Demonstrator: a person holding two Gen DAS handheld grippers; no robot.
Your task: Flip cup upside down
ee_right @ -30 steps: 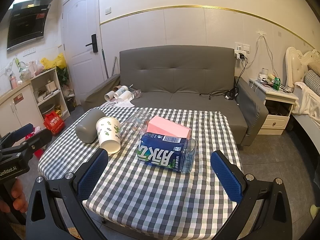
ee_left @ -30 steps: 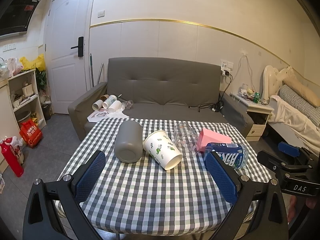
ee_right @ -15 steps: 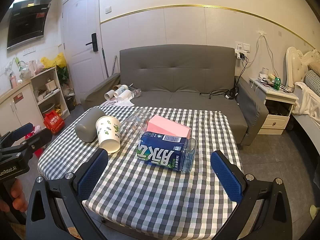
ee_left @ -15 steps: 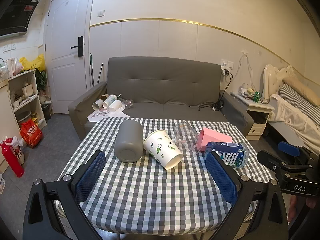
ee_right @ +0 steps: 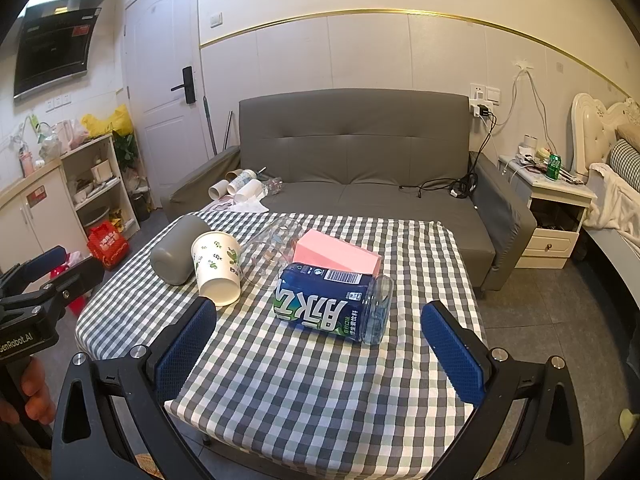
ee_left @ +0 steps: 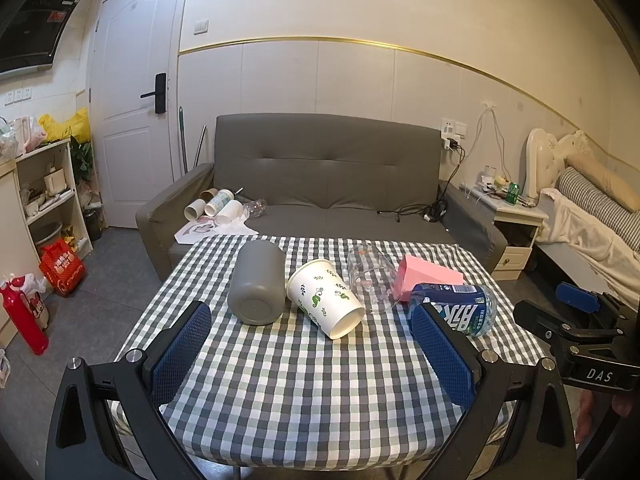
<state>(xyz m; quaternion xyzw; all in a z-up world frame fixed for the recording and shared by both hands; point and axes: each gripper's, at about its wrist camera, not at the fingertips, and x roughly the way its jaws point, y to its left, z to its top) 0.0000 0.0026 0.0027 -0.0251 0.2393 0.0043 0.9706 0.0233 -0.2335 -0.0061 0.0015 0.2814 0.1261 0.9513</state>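
With both grippers' jaws wide open and empty, we should square the left gripper (ee_left: 310, 354) on the paper cup (ee_left: 325, 298) at frame centre, gripping gently.

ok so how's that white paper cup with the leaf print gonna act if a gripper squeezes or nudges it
The paper cup looks thin-walled and empty, so it is probably light and may crumple under a hard squeeze. It lies on its side on the checked tablecloth, so a nudge would likely roll it in a curve, perhaps against the grey cup beside it.
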